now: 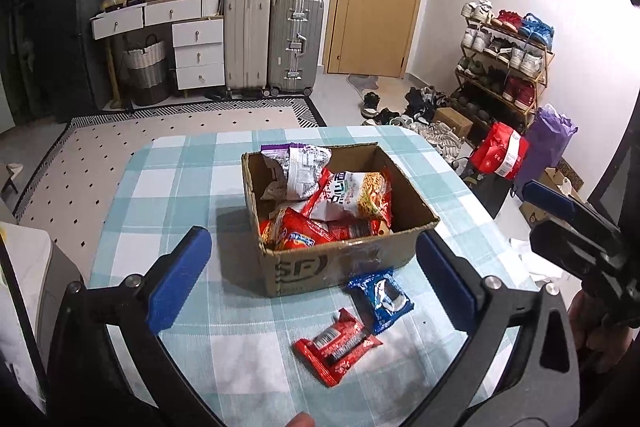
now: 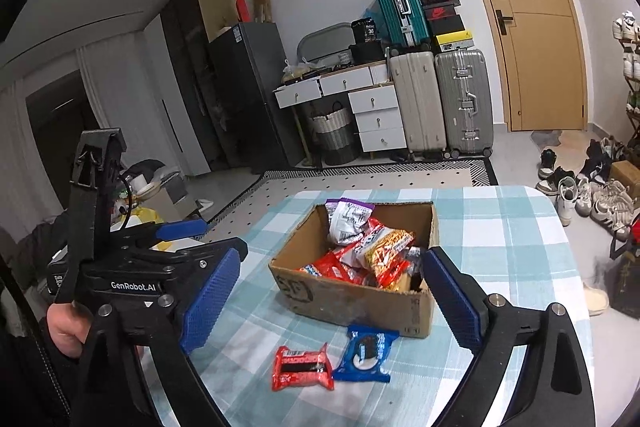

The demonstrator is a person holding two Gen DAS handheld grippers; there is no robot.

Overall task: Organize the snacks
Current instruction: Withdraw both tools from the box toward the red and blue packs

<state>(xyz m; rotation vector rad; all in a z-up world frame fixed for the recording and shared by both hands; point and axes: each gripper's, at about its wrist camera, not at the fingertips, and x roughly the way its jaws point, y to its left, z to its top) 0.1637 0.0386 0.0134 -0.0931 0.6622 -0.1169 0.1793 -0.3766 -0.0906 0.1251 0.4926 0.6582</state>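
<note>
Snacks: most are already in the open brown cardboard box [image 1: 340, 259] on the teal-and-white checked tablecloth [image 1: 180, 187] — red noodle packets [image 1: 304, 235], a red-and-white noodle bag [image 1: 352, 199], a purple-and-white crinkled bag [image 1: 296, 167]. Two left on the cloth just in front of the box, near each other: a small red foil wrapper [image 1: 336, 345] and a blue cookie pack [image 1: 380, 301]. Left gripper [image 1: 312, 283] and right gripper [image 2: 332, 295] both hang over the near table edge, jaws spread wide and holding nothing, so I'd say it's nearly done, two pickups remaining.
</note>
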